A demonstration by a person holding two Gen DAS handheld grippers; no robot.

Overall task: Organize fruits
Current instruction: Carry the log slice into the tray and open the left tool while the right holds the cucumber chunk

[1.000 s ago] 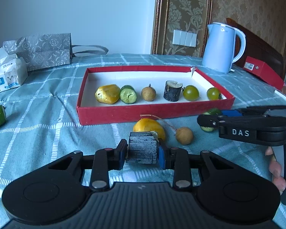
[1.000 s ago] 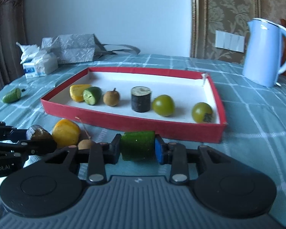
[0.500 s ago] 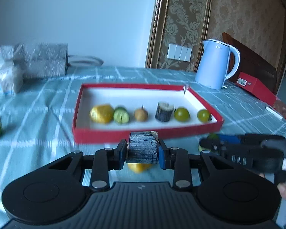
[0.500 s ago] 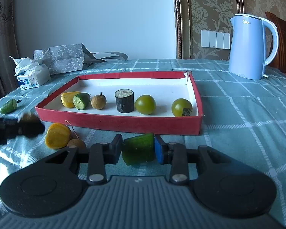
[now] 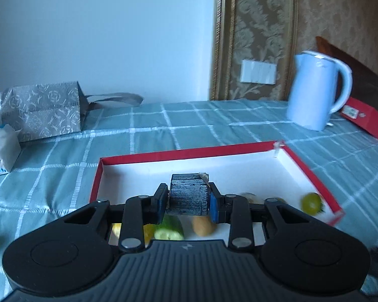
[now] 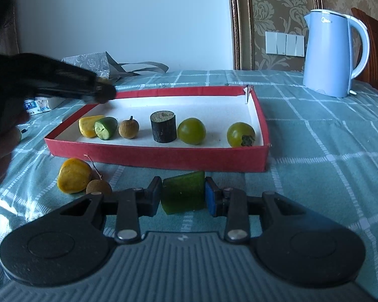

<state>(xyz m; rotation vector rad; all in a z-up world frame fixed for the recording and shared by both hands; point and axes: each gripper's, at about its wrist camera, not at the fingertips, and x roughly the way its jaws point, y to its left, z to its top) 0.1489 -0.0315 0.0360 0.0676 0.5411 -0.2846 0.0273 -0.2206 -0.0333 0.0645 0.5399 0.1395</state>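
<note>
Two pieces are in my grip: my left gripper (image 5: 188,205) has its jaws clamped on a dark cylinder piece (image 5: 189,193), my right gripper (image 6: 183,196) on a green chunk (image 6: 183,191). A second ago the left one hung low over the worktop, short of the red tray (image 6: 161,154); now it has risen and carried its piece over the tray's white floor, above the row of fruit already there. I judge a set-down comes next. The right has barely shifted, waiting before the tray's near wall, with a yellow fruit (image 6: 73,175) and a small brown fruit (image 6: 98,187) outside.
</note>
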